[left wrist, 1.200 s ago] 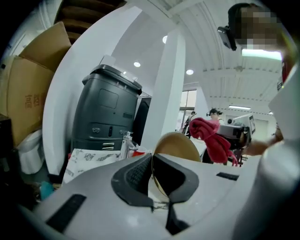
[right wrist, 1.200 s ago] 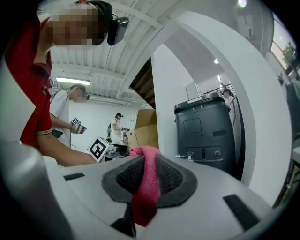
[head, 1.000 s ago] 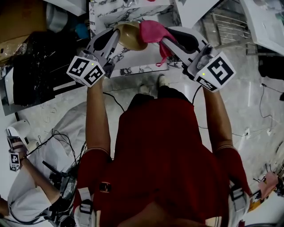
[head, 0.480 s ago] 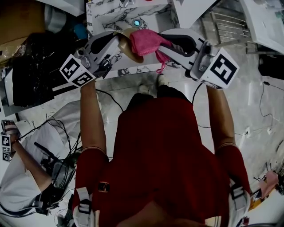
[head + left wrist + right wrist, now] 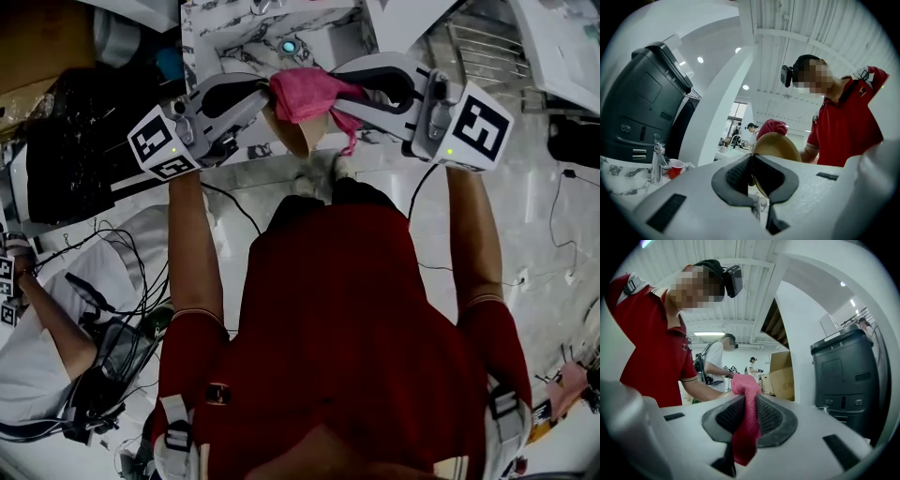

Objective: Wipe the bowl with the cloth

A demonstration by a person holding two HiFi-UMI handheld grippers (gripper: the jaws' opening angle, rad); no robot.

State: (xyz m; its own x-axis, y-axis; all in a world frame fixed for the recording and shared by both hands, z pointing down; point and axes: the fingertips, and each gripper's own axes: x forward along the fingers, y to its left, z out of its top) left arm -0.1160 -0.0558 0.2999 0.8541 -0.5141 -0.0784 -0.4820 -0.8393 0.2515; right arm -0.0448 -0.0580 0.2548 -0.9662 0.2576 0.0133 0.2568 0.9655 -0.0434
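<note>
A tan bowl (image 5: 292,129) is held up in the air in front of me, its rim pinched in my left gripper (image 5: 265,97), which is shut on it. In the left gripper view the bowl (image 5: 777,149) stands on edge past the pads, its outside toward the camera. A pink cloth (image 5: 306,92) is clamped in my right gripper (image 5: 330,94) and is bunched against the bowl's top edge. In the right gripper view the cloth (image 5: 746,422) hangs down between the dark pads. A bit of the cloth (image 5: 772,126) peeks above the bowl.
A marble-patterned counter (image 5: 220,33) lies below the grippers, with a small teal object (image 5: 289,47) on it. A big dark machine (image 5: 642,108) and a red cup (image 5: 675,168) stand at the left. Black bags (image 5: 70,141), cables and another person (image 5: 37,366) are at the left.
The bowl has tipped from lying flat near the counter to standing on edge, closer to me. The cloth went along with it and now sits over its upper rim.
</note>
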